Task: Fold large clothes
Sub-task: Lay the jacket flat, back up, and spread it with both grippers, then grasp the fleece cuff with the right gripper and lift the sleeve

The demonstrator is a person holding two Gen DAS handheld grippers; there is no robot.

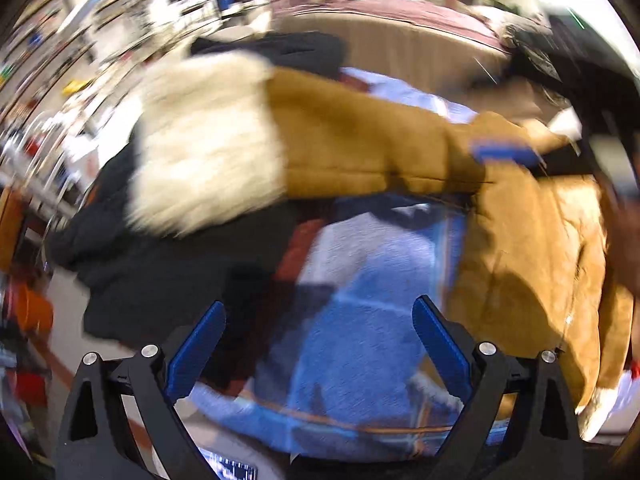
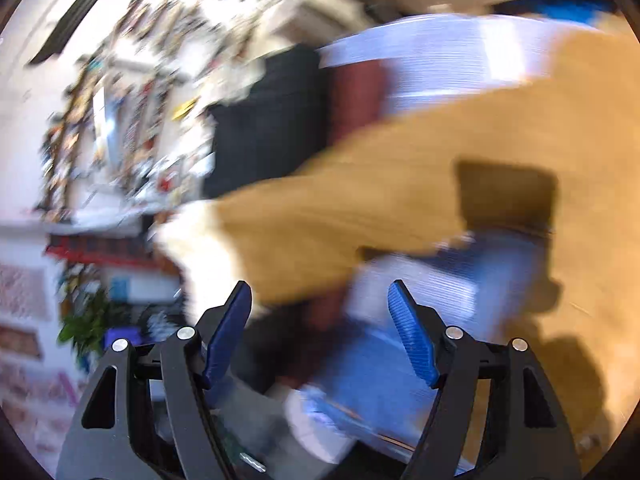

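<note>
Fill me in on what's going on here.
A person holds a hand-held gripper in each hand over a pile of clothes. The left hand-held gripper and the right hand-held gripper are both open and empty. A tan coat with a cream fur cuff lies across blue jeans and a black garment. Both views are motion-blurred.

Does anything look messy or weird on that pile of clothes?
Yes. The tan coat lies sprawled, not folded: its sleeve with the fluffy cream cuff stretches sideways across a black garment and blue jeans. The clothes overlap in a jumble. Both pictures are blurry, so finer details are unclear. The left gripper and right gripper are open, holding nothing.
</note>
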